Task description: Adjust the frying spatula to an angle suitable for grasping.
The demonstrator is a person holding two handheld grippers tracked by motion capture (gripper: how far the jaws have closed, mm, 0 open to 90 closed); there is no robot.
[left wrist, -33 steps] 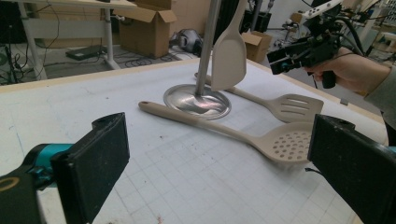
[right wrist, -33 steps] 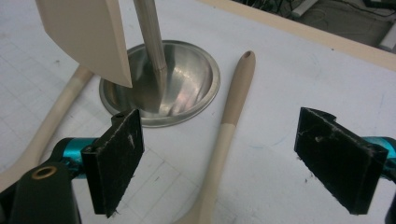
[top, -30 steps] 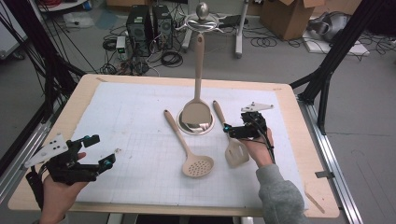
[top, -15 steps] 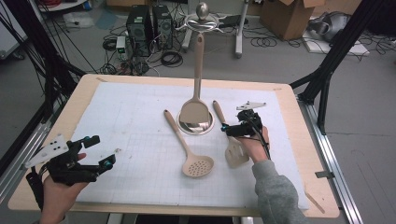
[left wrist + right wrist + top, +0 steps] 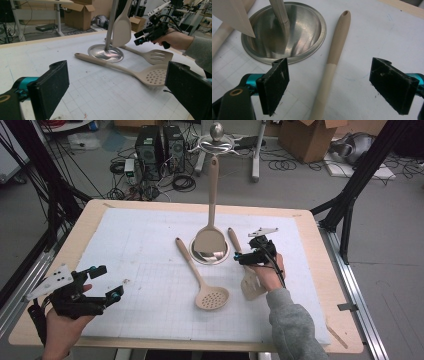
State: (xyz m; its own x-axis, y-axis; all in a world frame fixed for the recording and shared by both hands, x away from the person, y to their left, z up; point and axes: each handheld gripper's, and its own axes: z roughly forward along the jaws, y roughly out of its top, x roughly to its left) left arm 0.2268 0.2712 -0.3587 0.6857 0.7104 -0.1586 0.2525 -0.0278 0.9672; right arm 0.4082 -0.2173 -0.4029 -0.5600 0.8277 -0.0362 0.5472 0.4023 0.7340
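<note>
A beige slotted turner [image 5: 248,281] lies on the white mat, its handle [image 5: 335,55] pointing toward the far side. My right gripper [image 5: 240,258] is open and hovers over that handle, which runs between its jaws [image 5: 334,86] untouched. To its left lies a beige perforated skimmer [image 5: 202,279]. A metal stand with a round base [image 5: 199,255] holds a beige spatula [image 5: 212,215] hanging from its top. My left gripper [image 5: 111,281] stays open and empty at the front left, facing the utensils [image 5: 120,92]; it sees the skimmer [image 5: 150,75] and the right gripper [image 5: 145,36].
The white grid mat [image 5: 140,250] covers most of the wooden table [image 5: 330,270]. Computer cases [image 5: 157,147], cables and cardboard boxes [image 5: 305,137] sit on the floor beyond the far edge. Black frame legs [image 5: 350,195] stand at both sides.
My right gripper has slid a little to the left, ending over the turner's handle beside the stand base. The left gripper has stayed put.
</note>
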